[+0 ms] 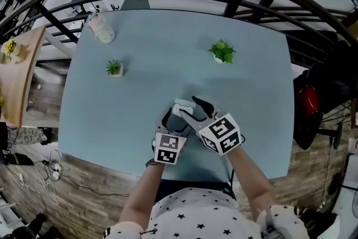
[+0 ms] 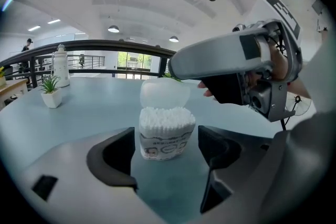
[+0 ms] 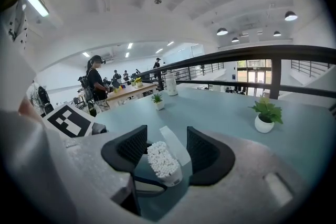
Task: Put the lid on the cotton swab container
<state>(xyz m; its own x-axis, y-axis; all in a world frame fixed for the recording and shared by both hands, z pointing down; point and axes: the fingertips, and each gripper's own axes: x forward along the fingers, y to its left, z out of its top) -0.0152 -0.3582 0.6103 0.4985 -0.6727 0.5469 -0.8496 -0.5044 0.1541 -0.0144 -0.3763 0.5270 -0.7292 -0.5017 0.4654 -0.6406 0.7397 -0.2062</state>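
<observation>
Between the parted jaws of our left gripper (image 2: 167, 164) stands the cotton swab container (image 2: 165, 136), untouched, its lid (image 2: 164, 93) raised, at lower centre near the table (image 1: 168, 25) front edge. Our right gripper (image 3: 167, 153) straddles it, jaws released. Open tabletop reaches two potted plants (image 1: 222, 51) higher up.

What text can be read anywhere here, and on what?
No text is legible.
Container label: dark print and round marks, too blurred to read.
Left marker cube and right marker cube: black-and-white square patterns only, no letters or numbers.
Bottle: too small to tell whether it bears any print.
</observation>
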